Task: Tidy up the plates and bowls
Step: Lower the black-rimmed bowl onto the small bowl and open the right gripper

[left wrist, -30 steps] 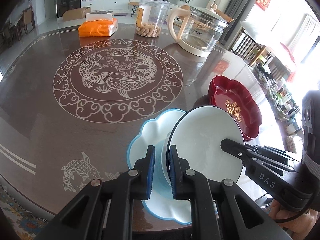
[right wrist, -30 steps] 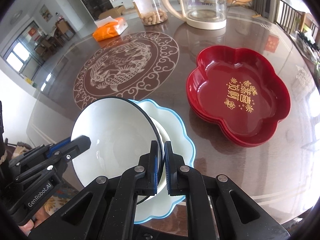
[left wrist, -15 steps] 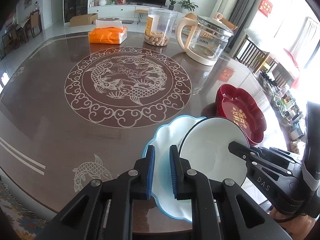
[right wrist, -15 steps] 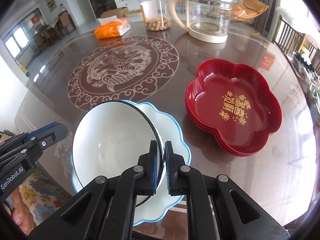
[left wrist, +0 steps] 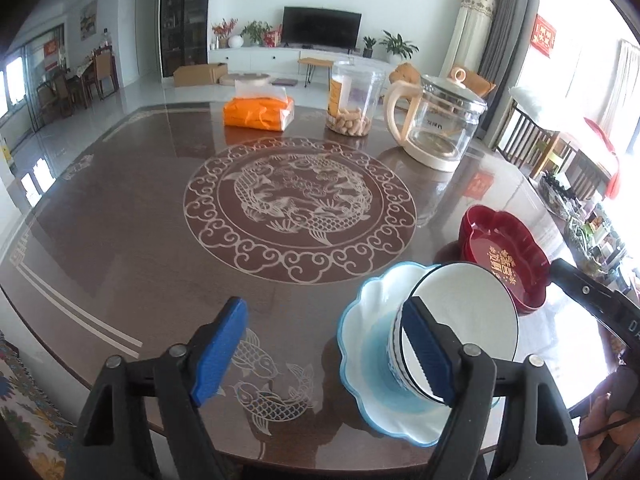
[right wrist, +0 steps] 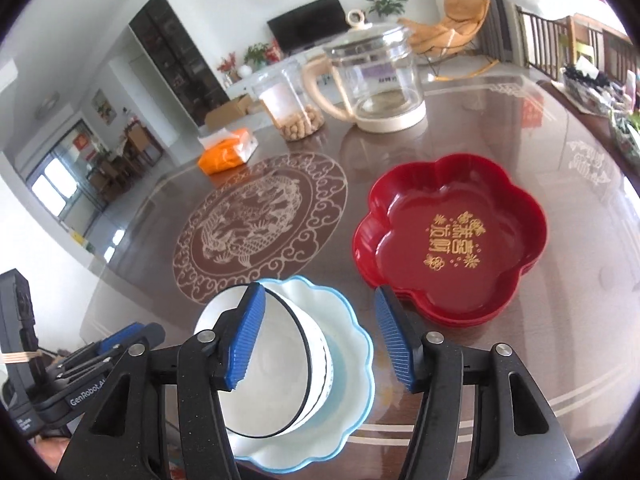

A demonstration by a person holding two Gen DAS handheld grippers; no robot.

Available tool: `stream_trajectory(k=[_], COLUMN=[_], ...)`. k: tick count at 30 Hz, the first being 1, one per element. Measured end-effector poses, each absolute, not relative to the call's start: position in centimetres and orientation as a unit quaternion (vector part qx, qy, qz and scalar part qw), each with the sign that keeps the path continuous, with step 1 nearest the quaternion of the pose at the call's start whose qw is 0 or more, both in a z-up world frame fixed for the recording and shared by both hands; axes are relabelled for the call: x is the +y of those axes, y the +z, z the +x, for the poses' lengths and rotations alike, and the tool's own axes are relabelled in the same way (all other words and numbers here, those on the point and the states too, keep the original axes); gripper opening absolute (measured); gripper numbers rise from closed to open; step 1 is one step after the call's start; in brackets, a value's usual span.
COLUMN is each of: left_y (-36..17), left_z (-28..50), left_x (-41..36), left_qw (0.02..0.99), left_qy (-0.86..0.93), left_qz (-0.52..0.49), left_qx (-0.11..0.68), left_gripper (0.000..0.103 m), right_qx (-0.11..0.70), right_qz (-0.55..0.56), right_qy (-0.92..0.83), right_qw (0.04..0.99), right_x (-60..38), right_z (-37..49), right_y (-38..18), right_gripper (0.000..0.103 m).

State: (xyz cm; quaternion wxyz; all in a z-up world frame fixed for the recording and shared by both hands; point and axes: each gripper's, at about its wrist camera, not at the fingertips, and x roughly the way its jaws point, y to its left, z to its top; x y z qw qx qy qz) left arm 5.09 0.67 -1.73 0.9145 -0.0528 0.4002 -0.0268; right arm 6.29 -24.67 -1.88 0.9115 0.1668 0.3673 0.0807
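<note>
Resting in the blue-rimmed scalloped plate [right wrist: 352,344], the white bowl [right wrist: 260,380] sits near the table's [left wrist: 120,232] front edge, tilted slightly. Left gripper [left wrist: 324,348]: jaws opening, blue pads wide apart, nothing pressed between them; one pad overlaps the bowl's rim in view, contact not clear. Right gripper [right wrist: 320,340]: jaws opening too, the bowl's rim and the plate's far edge between the pads, neither clamped. Red flower-shaped dishes [right wrist: 452,236] stacked just beside the plate. Orange tissue pack [left wrist: 259,112], peanut jar [left wrist: 354,104], glass kettle [left wrist: 440,128] at far side.
</note>
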Motion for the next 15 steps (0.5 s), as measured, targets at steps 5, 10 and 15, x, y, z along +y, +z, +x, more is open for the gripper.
stream_trajectory(k=[5, 10, 15], left_y=[-1.1, -1.6, -1.6], left_z=[3.6, 3.3, 3.2], left_x=[0.5, 0.6, 0.8], left_qw=[0.920, 0.916, 0.916], left_qy=[-0.024, -0.018, -0.011], left_qz=[-0.024, -0.016, -0.012], left_qx=[0.390, 0.400, 0.401], left_gripper=[0.081, 0.081, 0.081], right_qx=[0.345, 0.377, 0.396], right_qz=[0.127, 0.121, 0.121], right_qy=[0.054, 0.056, 0.053], right_qw=[0.928, 0.916, 0.909], right_x=[-23.9, -23.6, -23.9], right_z=[2.3, 1.0, 0.9], right_y=[-0.9, -2.2, -3.1], right_gripper=[0.071, 0.071, 0.071])
